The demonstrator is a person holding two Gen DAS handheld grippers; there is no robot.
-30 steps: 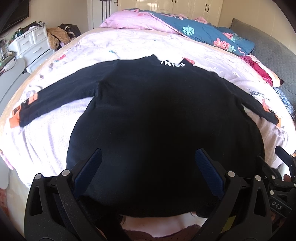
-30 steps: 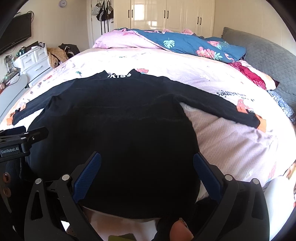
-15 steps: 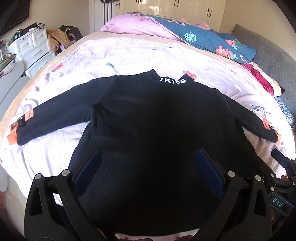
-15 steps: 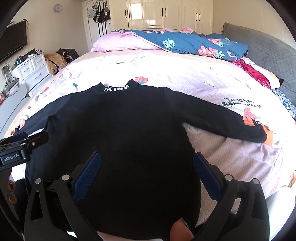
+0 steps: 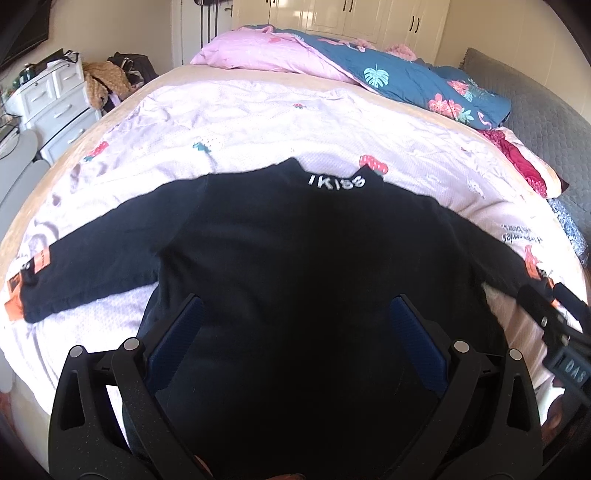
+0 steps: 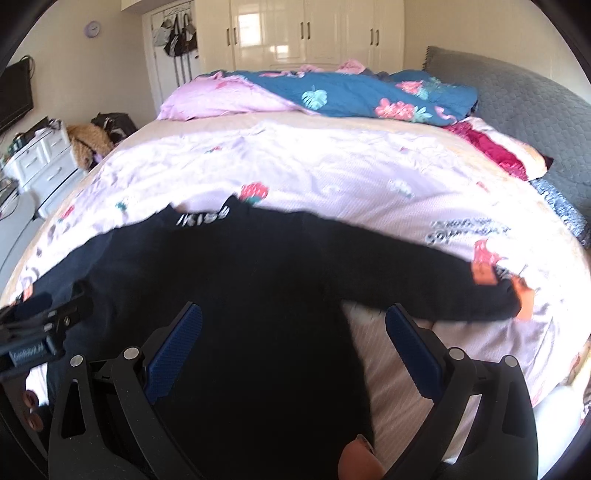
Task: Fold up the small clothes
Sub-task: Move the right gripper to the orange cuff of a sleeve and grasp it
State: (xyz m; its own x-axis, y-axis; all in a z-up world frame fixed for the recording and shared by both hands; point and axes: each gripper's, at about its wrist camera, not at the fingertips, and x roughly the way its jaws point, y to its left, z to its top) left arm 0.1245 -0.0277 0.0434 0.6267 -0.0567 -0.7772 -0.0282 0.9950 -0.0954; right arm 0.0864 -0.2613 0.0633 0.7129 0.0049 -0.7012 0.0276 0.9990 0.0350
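Left wrist view puts my left gripper (image 5: 295,328) nearest, its blue pads (image 5: 177,343) spread wide with nothing between them, poised over the lower body of the black top (image 5: 295,266). In the other view my right gripper (image 6: 293,339) is spread just as wide and grips nothing, over the top's lower right side where black cloth gives way to the sheet; a fingertip (image 6: 360,459) shows at the bottom edge.

The black top lies flat on the pink sheet (image 6: 332,173), body towards me, collar away, white "IKISS" lettering (image 5: 337,181) at the neck. Both sleeves run straight out from the body: the left cuff (image 5: 27,295) with its orange patches reaches near the bed's left edge, the right cuff (image 6: 513,295) ends in orange beside printed lettering on the sheet.

Beyond the collar the sheet is creased and dotted with small strawberry prints (image 6: 254,192). Further past the top, at the head of the bed, sits a pink pillow (image 6: 214,99) with a blue floral quilt (image 6: 362,94) bunched beside it. Right of the top a grey quilted headboard or cushion (image 6: 524,107) rises. Left of the top, off the bed, stands a white drawer unit (image 5: 55,96) with a tan heap (image 5: 107,79) next to it. Behind everything are cream wardrobe doors (image 6: 295,33), bags hung on a door (image 6: 175,35) and a dark screen (image 6: 14,94) on the left wall.
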